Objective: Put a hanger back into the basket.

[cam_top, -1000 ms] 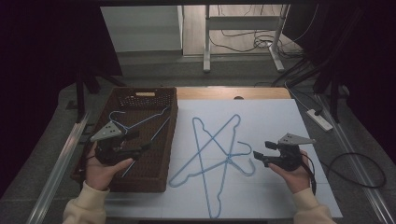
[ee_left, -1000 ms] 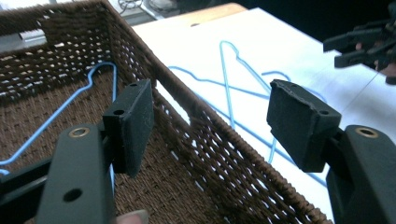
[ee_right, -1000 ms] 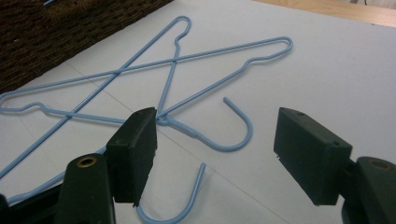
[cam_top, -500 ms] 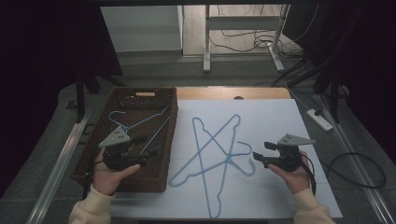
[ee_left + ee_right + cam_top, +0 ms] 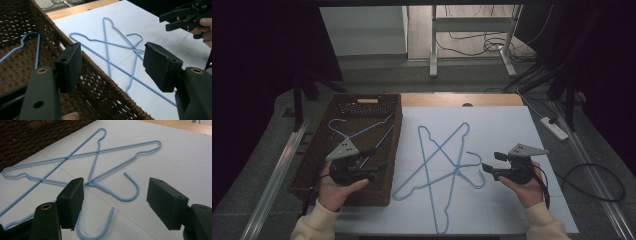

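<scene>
Two blue wire hangers lie crossed on the white sheet; their hooks curl just ahead of my right gripper. That gripper hovers open at the hangers' right, with nothing between its jaws. A third blue hanger lies in the brown wicker basket on the left. My left gripper is open and empty over the basket's near right part. In the left gripper view its jaws straddle the basket rim, with the basket hanger to their left.
The wooden table edge shows beyond the sheet. A power strip and cables lie on the floor at the right. Desk legs stand behind the table. The other hand's gripper appears far off in the left gripper view.
My left gripper has drifted toward the near edge and slightly right over the basket. The right gripper has hardly moved.
</scene>
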Action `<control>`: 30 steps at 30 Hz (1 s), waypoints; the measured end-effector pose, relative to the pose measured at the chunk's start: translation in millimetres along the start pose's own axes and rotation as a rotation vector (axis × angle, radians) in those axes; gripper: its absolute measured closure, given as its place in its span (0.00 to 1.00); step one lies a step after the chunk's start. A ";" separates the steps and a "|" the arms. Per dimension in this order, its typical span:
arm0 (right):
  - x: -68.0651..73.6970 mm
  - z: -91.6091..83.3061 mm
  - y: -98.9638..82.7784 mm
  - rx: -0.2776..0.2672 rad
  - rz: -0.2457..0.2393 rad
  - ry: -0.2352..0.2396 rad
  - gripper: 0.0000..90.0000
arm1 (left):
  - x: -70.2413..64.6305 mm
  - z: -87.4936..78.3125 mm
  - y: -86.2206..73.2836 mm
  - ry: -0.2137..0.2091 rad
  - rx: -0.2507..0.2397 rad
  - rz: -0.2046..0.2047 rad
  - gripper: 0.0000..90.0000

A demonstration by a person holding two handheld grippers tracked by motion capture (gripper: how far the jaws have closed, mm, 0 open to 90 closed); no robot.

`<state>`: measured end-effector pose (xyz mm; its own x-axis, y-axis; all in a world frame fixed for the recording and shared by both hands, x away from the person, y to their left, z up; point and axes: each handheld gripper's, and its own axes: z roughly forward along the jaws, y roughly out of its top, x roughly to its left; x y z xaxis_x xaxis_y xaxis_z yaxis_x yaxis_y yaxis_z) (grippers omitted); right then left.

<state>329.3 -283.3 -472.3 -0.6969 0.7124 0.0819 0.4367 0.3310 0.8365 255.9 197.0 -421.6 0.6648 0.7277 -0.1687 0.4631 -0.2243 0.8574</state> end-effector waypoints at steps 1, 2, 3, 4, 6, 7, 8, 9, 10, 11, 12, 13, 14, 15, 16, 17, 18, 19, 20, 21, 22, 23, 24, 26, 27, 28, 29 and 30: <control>0.0 0.3 0.0 0.000 -0.001 0.001 0.35 | 0.4 0.9 -0.1 0.000 0.003 -0.001 0.36; -0.3 0.9 0.0 0.002 0.000 0.001 0.35 | 0.6 1.6 -0.1 0.001 0.004 -0.003 0.36; -0.6 1.5 0.2 0.005 0.001 -0.001 0.35 | 0.7 2.2 -0.1 0.001 0.004 -0.003 0.36; -1.0 2.4 0.4 0.005 0.000 0.001 0.35 | 0.7 2.9 -0.1 -0.001 0.005 -0.003 0.36; -1.0 4.2 1.0 0.011 -0.001 0.005 0.35 | 0.4 4.1 -0.6 -0.001 0.007 -0.002 0.36; -0.7 5.2 1.4 0.013 -0.004 0.006 0.35 | 0.3 4.9 -1.0 0.000 0.011 -0.001 0.36; -0.2 6.2 1.9 0.017 -0.009 0.008 0.35 | 0.4 5.5 -1.3 0.000 0.015 0.000 0.36; 0.7 7.0 2.4 0.021 -0.013 0.009 0.35 | 0.2 6.2 -1.6 0.000 0.016 0.000 0.36; 1.7 7.7 3.0 0.026 -0.020 0.007 0.35 | -0.3 6.8 -1.9 -0.001 0.017 0.002 0.36; 2.7 8.1 3.6 0.029 -0.027 0.006 0.35 | -0.7 7.3 -2.0 -0.003 0.018 0.002 0.36; 3.6 8.4 4.2 0.031 -0.031 0.008 0.35 | -1.1 7.6 -2.0 -0.008 0.019 0.002 0.36; 4.3 8.8 4.8 0.034 -0.035 0.008 0.35 | -1.4 8.1 -2.2 -0.009 0.021 0.003 0.36; 5.1 8.9 5.3 0.039 -0.039 0.005 0.35 | -1.6 8.6 -2.4 -0.009 0.023 0.003 0.36; 5.8 9.2 5.8 0.044 -0.041 0.005 0.35 | -1.6 8.9 -2.6 -0.009 0.026 0.004 0.36; 6.6 9.5 6.2 0.051 -0.045 0.006 0.36 | -1.7 9.2 -2.7 -0.008 0.027 0.004 0.36; 7.7 9.7 6.6 0.058 -0.053 0.005 0.37 | -1.8 9.4 -2.7 -0.009 0.027 0.005 0.36; 9.1 10.0 6.9 0.068 -0.060 0.002 0.37 | -2.0 9.6 -2.8 -0.009 0.028 0.006 0.36; 10.8 10.7 7.3 0.076 -0.066 0.002 0.37 | -2.0 9.6 -2.8 -0.010 0.029 0.006 0.36; 12.7 11.5 7.8 0.085 -0.071 0.004 0.37 | -2.0 9.8 -2.8 -0.010 0.030 0.006 0.36; 14.6 12.6 8.3 0.096 -0.078 0.004 0.37 | -2.1 9.9 -2.9 -0.008 0.031 0.006 0.36; 16.4 14.1 8.9 0.109 -0.082 0.005 0.37 | -2.0 9.8 -2.9 -0.008 0.030 0.006 0.36; 18.3 15.9 9.5 0.126 -0.084 0.003 0.37 | -2.0 9.5 -2.8 -0.008 0.029 0.006 0.36; 20.0 18.2 9.9 0.142 -0.088 0.005 0.37 | -1.9 9.3 -2.7 -0.008 0.026 0.005 0.36; 23.3 23.7 10.5 0.184 -0.097 0.006 0.37 | -1.7 8.9 -2.6 -0.006 0.025 0.004 0.36; 25.2 26.8 10.7 0.206 -0.102 0.006 0.37 | -1.6 8.8 -2.6 -0.006 0.025 0.004 0.36; 26.8 30.0 10.9 0.224 -0.111 0.007 0.37 | -1.6 8.7 -2.5 -0.006 0.025 0.004 0.36; 28.6 33.0 11.2 0.246 -0.116 0.008 0.37 | -1.6 8.9 -2.6 -0.006 0.025 0.004 0.36; 30.3 37.2 11.7 0.268 -0.124 0.007 0.37 | -1.6 9.1 -2.6 -0.006 0.026 0.004 0.36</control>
<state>334.4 -234.8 -480.1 -0.7578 0.6524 -0.0076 0.4819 0.5675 0.6676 259.0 190.5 -428.0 0.6703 0.7227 -0.1684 0.4753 -0.2439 0.8453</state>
